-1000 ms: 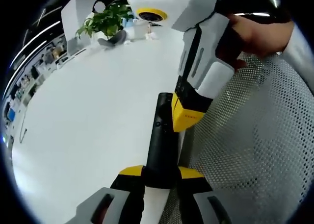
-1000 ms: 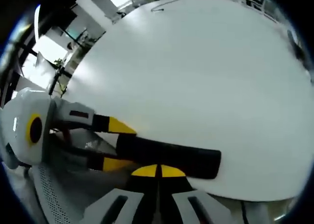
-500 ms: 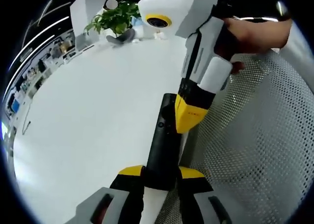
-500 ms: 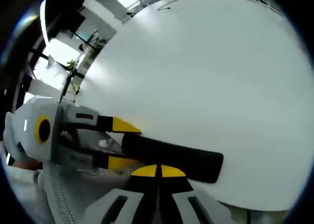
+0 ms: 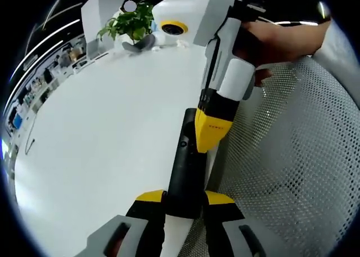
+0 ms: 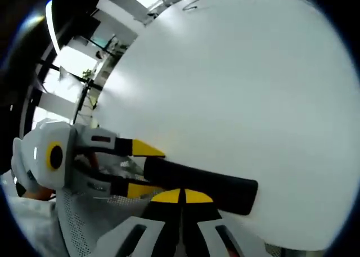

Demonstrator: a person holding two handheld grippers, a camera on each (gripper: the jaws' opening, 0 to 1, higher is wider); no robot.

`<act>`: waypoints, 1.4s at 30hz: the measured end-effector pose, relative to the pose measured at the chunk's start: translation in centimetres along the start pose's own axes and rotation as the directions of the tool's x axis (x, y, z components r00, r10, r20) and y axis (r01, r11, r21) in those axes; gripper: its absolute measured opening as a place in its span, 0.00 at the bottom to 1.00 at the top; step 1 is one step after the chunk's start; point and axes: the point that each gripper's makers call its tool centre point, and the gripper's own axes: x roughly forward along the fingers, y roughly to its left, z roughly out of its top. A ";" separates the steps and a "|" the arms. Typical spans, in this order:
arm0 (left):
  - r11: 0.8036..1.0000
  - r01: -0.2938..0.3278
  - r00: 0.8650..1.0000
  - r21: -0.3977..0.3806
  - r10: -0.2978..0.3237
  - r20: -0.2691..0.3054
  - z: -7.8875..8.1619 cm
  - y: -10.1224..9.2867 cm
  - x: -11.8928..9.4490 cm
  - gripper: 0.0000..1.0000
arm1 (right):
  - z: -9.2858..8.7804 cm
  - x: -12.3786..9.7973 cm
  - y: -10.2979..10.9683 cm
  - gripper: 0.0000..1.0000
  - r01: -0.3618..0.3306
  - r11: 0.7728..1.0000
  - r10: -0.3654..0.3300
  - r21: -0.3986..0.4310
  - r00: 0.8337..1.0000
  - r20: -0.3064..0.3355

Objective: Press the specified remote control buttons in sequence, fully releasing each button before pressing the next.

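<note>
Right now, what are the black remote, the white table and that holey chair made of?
The remote looks like matte black plastic: dull, with no sharp reflections. The table seems a smooth white laminate or painted top, showing a soft sheen. The chair looks like grey woven mesh, going by its rows of tiny holes.

1. In the left gripper view, your right gripper has slid toward 8 o'clock along the black remote control; its yellow tip now sits lower on the remote's face than a second ago.
2. Your hand on it has shifted toward 10 o'clock.
</note>
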 end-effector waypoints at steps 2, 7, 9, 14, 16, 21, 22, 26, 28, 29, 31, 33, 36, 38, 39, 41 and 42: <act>1.000 0.003 1.000 0.001 -0.003 0.004 0.1 0.0 0.0 0.25 | 0.5 -0.1 0.1 0.00 -0.003 1.000 0.003 -0.021 1.000 0.022; 1.000 0.005 1.000 -0.001 -0.005 0.021 0.3 0.2 0.1 0.25 | 1.0 -0.2 -0.3 0.00 0.001 1.000 0.000 -0.030 0.999 0.035; 1.000 0.005 1.000 0.003 -0.005 0.021 0.3 0.2 0.1 0.25 | 1.0 0.0 -0.5 0.00 0.024 0.998 -0.022 -0.063 0.999 0.038; 1.000 0.003 1.000 0.000 -0.003 0.026 0.4 0.2 0.1 0.25 | 1.1 0.1 -0.4 0.00 -0.033 0.999 0.033 -0.006 0.998 0.045; 1.000 0.003 1.000 0.000 -0.003 0.026 0.4 0.2 0.1 0.25 | 1.2 0.1 -0.4 0.00 -0.040 0.999 0.040 0.013 0.998 0.049; 1.000 0.004 0.999 -0.004 -0.004 0.040 0.4 0.2 0.1 0.25 | 1.2 0.3 -0.4 0.00 -0.025 1.000 0.025 0.004 0.998 0.050; 1.000 0.004 0.999 -0.005 -0.004 0.045 0.4 0.2 0.2 0.25 | 1.3 0.3 -0.5 0.00 -0.024 1.000 0.024 0.015 0.999 0.047; 1.000 0.002 0.998 -0.007 -0.001 0.060 0.5 0.2 0.2 0.25 | 1.4 0.3 -0.6 0.00 -0.045 0.996 0.043 0.072 0.999 0.027; 1.000 0.002 0.998 -0.004 -0.001 0.059 0.5 0.2 0.2 0.25 | 1.2 0.2 -0.6 0.00 -0.055 0.995 0.052 0.087 0.998 0.042; 1.000 0.002 0.998 -0.004 -0.001 0.060 0.5 0.2 0.2 0.25 | 1.2 0.2 -0.5 0.00 -0.057 0.995 0.053 0.087 0.997 0.049; 1.000 0.002 0.998 -0.003 -0.002 0.061 0.6 0.2 0.2 0.25 | 1.2 0.2 -0.4 0.00 -0.060 0.995 0.056 0.074 0.997 0.060; 1.000 0.002 0.998 -0.004 -0.002 0.064 0.6 0.2 0.2 0.25 | 1.3 0.2 -0.4 0.00 -0.067 0.995 0.063 0.075 0.996 0.057; 1.000 0.001 0.998 -0.005 -0.001 0.069 0.6 0.2 0.3 0.25 | 1.3 0.1 -0.5 0.00 -0.095 0.989 0.091 0.117 0.995 0.046; 1.000 0.002 0.997 -0.006 -0.001 0.071 0.6 0.2 0.3 0.25 | 1.4 0.1 -0.5 0.00 -0.094 0.989 0.089 0.118 0.995 0.047; 1.000 0.002 0.997 -0.005 -0.001 0.072 0.6 0.2 0.3 0.25 | 1.4 0.1 -0.4 0.00 -0.095 0.988 0.090 0.119 0.995 0.048; 1.000 0.001 0.997 -0.005 -0.001 0.073 0.6 0.3 0.3 0.25 | 1.7 0.1 0.1 0.00 -0.115 0.987 0.108 0.109 0.992 0.067; 1.000 0.001 0.997 -0.005 -0.001 0.074 0.6 0.3 0.3 0.25 | 2.0 0.0 0.5 0.00 -0.143 0.983 0.133 0.116 0.987 0.084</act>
